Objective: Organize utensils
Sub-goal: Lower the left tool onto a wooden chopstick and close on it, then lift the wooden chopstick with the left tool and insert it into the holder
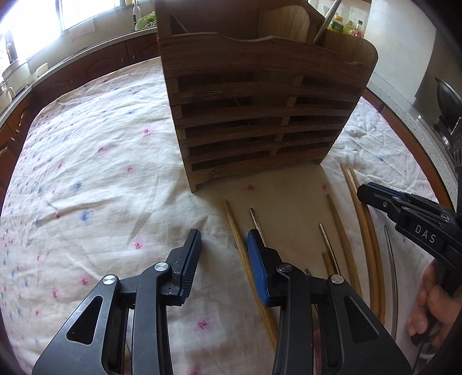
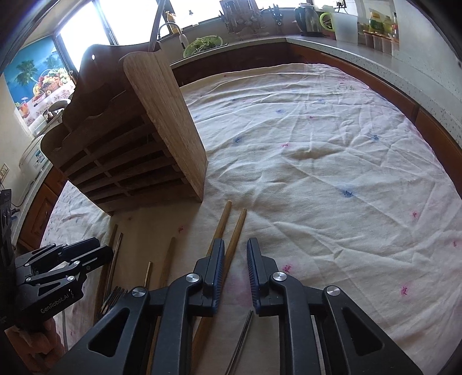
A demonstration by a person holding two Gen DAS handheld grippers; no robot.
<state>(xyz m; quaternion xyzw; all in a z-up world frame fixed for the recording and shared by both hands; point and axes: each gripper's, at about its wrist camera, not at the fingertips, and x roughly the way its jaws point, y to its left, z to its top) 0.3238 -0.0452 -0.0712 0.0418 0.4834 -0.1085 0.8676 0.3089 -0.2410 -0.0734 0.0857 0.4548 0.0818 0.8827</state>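
A slatted wooden utensil holder (image 1: pixel 260 95) stands on the cloth-covered table; it also shows in the right wrist view (image 2: pixel 138 135). A metal handle (image 1: pixel 326 20) and a wooden board stick out of its top. Several wooden chopsticks (image 1: pixel 366 230) and metal chopsticks (image 1: pixel 327 242) lie on the cloth in front of it. My left gripper (image 1: pixel 223 239) is open and empty, hovering over the leftmost wooden chopstick (image 1: pixel 239 245). My right gripper (image 2: pixel 235 248) is open and empty above a pair of wooden chopsticks (image 2: pixel 231 230); it also shows in the left wrist view (image 1: pixel 375 196). A fork (image 2: pixel 112 300) lies near the left gripper (image 2: pixel 72 259).
The table has a white flowered cloth (image 2: pixel 317 158). Kitchen counters surround it, with a kettle (image 2: pixel 307 20), bottles (image 2: pixel 378 23), a green colander (image 2: pixel 202 44) and a wok (image 1: pixel 447 98).
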